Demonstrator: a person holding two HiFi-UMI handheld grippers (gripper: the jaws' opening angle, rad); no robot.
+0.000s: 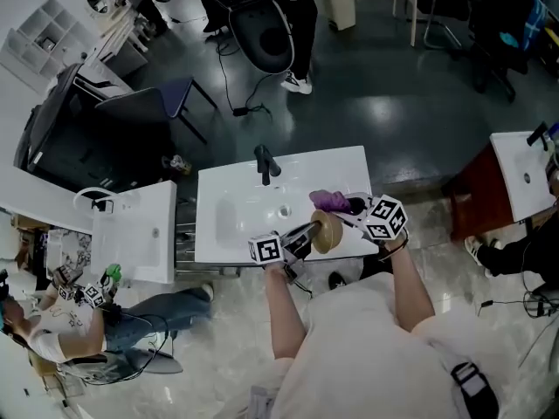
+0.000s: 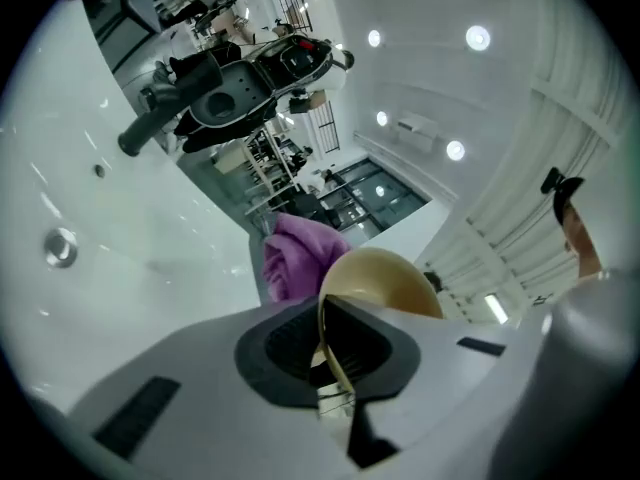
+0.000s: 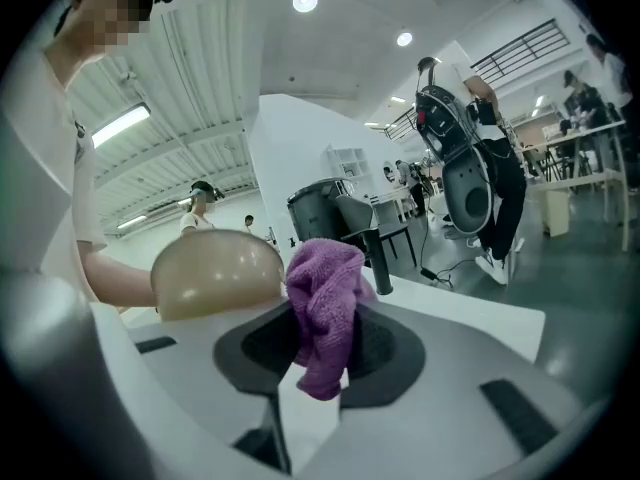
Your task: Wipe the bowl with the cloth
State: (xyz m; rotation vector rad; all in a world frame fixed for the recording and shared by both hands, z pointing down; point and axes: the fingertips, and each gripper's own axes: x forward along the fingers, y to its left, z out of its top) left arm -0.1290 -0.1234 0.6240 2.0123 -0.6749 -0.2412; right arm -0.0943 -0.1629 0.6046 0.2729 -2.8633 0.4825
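Note:
A tan bowl (image 1: 327, 230) hangs over the front right of the white sink (image 1: 236, 225), tipped on its side. My left gripper (image 1: 301, 234) is shut on the bowl's rim (image 2: 335, 353). My right gripper (image 1: 348, 208) is shut on a purple cloth (image 1: 330, 201), held just behind and to the right of the bowl. In the right gripper view the cloth (image 3: 325, 313) bunches between the jaws, with the bowl's rounded outside (image 3: 218, 273) close at its left. In the left gripper view the cloth (image 2: 300, 253) sits just beyond the bowl (image 2: 385, 283).
A black faucet (image 1: 265, 164) stands at the sink's back edge and a drain (image 1: 285, 210) lies in the basin. A second white sink unit (image 1: 131, 234) stands at the left. A person sits on the floor (image 1: 87, 321) at the lower left.

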